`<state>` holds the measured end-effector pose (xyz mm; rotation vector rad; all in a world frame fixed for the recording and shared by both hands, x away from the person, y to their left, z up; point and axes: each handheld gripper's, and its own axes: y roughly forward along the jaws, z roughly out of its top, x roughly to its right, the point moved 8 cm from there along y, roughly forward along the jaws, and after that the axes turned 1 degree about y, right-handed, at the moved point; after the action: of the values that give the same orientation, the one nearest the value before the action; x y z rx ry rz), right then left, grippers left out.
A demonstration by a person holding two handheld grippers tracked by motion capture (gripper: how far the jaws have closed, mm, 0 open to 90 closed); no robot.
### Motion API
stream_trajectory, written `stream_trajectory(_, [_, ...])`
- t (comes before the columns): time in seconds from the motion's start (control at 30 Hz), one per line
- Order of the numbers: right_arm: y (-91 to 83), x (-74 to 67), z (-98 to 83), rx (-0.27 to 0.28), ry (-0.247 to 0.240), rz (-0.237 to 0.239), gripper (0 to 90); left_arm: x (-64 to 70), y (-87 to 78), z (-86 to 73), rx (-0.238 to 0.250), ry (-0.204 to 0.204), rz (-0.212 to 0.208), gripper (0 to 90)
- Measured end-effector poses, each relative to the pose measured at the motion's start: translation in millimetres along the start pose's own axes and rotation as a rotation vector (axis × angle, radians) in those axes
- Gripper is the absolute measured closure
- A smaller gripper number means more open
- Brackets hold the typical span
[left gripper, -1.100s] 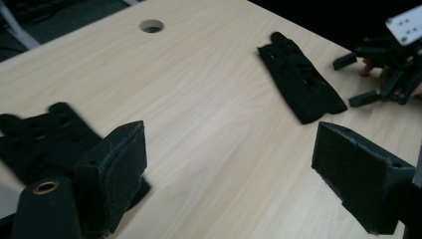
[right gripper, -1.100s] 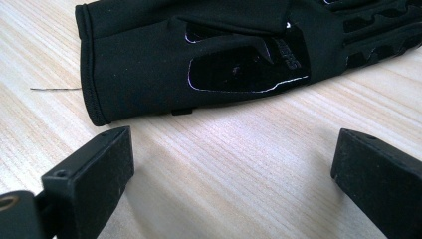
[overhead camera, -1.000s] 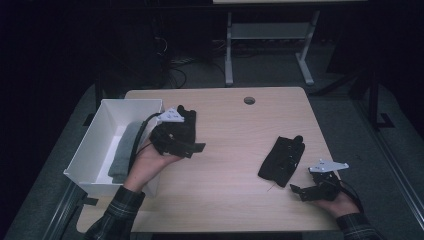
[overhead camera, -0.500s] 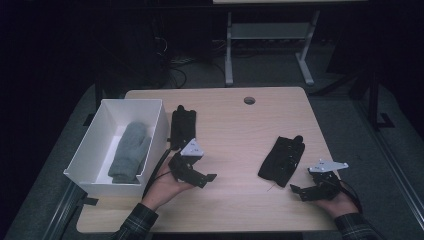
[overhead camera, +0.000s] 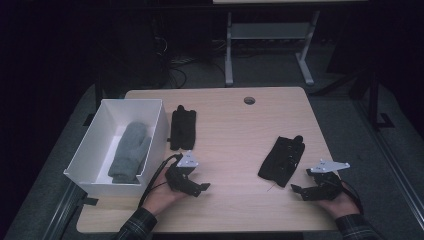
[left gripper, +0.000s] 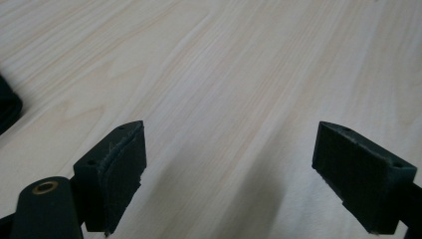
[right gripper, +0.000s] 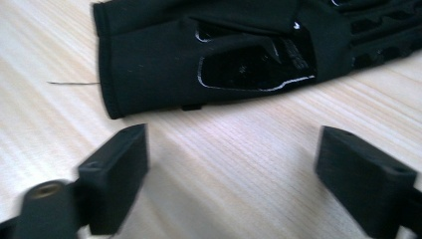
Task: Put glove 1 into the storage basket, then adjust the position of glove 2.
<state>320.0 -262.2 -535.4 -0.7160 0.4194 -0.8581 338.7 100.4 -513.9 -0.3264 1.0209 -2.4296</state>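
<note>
The right claw [overhead camera: 299, 190], wide and empty, has just been closing near the black padded glove [overhead camera: 281, 160]; one grey woolly mitten [overhead camera: 129, 152] is already in the white box [overhead camera: 86, 175].

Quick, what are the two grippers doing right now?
Left gripper: open, holding nothing.
Right gripper: open, jaws just been closing a little, nothing between them; black glove lies ahead.

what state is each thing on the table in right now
white box: open, holds the grey mitten
grey mitten: flat in the box
left black glove: flat beside the box
right black glove: flat, untouched
left gripper: jaws open, empty
right gripper: jaws open, just closing a little, empty
</note>
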Motion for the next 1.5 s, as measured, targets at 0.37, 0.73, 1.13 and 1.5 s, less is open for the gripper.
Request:
stream_trajectory(0.37, [-16.0, -1.5, 30.7, 0.074, 0.025, 0.014, 51.0, 0.2, 9.4, -15.5, -0.021, 0.037, 0.026, 12.7])
stream_trajectory(0.73, [3.5, 7.8, 51.6, 0.032, 0.024, 0.001, 90.0, 0.2, 10.6, -16.2, 0.039, 0.027, 0.036, 12.8])
stream_trajectory(1.13, [27.1, 20.3, 67.1, 0.005, 0.024, -0.033, 90.0, 0.5, 10.4, -16.2, 0.037, 0.025, 0.035, 12.7])
stream_trajectory(1.5, [44.3, 22.0, 64.7, -0.047, 0.002, -0.028, 90.0, 1.2, 10.8, -15.6, 0.04, 0.024, 0.031, 12.7])
